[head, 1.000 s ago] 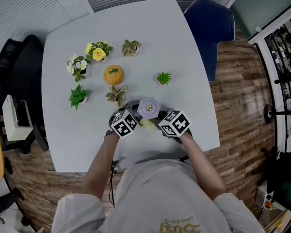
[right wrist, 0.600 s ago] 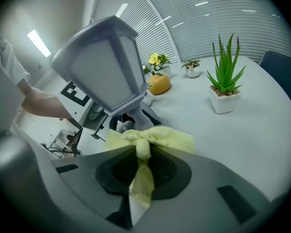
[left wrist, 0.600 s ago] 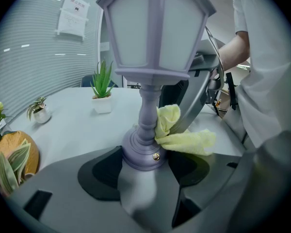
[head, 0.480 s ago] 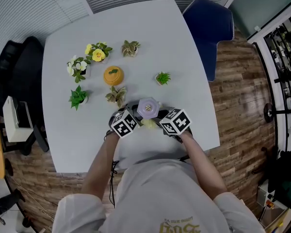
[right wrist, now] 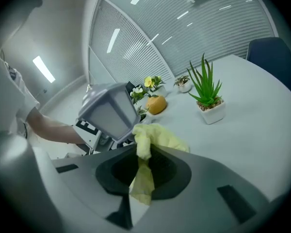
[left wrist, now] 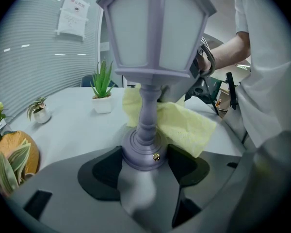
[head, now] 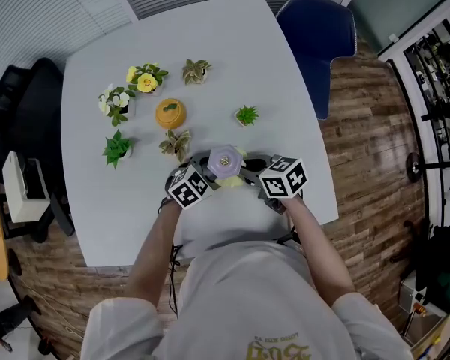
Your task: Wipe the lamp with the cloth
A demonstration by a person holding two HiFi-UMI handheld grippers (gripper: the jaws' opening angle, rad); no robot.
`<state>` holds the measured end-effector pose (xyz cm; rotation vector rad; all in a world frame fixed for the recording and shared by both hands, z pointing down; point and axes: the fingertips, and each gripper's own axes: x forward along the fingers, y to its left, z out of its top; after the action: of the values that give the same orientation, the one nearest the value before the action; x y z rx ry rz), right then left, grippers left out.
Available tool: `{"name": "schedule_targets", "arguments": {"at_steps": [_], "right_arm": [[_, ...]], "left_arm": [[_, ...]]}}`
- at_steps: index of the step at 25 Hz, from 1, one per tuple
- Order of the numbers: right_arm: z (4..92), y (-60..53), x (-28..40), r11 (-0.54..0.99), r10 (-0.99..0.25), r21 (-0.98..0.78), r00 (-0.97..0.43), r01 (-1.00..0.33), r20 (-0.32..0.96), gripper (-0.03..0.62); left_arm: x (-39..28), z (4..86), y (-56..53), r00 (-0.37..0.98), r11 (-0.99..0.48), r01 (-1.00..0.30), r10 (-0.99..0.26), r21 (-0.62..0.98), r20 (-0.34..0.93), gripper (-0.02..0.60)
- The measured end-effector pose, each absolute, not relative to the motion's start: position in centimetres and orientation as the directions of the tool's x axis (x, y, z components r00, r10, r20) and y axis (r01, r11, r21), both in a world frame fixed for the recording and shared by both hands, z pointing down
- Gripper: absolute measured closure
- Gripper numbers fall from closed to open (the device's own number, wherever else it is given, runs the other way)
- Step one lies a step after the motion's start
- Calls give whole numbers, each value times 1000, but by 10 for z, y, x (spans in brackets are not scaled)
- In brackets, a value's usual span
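The left tool (left wrist: 144, 161) clamps the lamp (left wrist: 145, 120) at its base, so the right tool (right wrist: 143, 171), pinching the cloth (right wrist: 155, 137), should rub firmly across the shade (right wrist: 109, 113) ahead.

Near the front edge of the tabletop (head: 285, 66), the middle is taken up by the lamp (head: 225, 160), clamped by the left hand-held gripper (left wrist: 144, 161), and by the right hand-held gripper (right wrist: 144, 171) pinching the cloth (right wrist: 153, 137). Beyond, toward the left edge, passage is narrowed by a variegated plant (head: 178, 143), an orange round object (head: 170, 113), a green plant (head: 118, 148) and flower pots (head: 146, 81). Bare surface is left along the far and right edges and at the near left corner.
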<state>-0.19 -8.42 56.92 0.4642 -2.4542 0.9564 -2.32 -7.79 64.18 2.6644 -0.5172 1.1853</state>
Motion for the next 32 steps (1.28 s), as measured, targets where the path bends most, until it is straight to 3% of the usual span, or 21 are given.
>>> {"name": "schedule_targets", "arguments": {"at_steps": [6,15,22,32], "right_arm": [[556,-81,-5,725,-114,-565,-878,-394,466,537],[562,-86,-8,668,-120,-630,-893,-395,433,536],[603,-85,-4,704,-64,-529,-784,-474,618,536],[608,-96,-4,712,-86,-485,-749,-507,657,537]], "left_arm": [[-23,641,-79,620,-923,-385,-241,22,746,278],[-22,641,-78,621,-923,-384,-240,23,747,278],[-22,642,-79,622,-923,-385,-241,22,745,278],[-23,642,-79,622,-923,-384,-241,23,745,278]]}}
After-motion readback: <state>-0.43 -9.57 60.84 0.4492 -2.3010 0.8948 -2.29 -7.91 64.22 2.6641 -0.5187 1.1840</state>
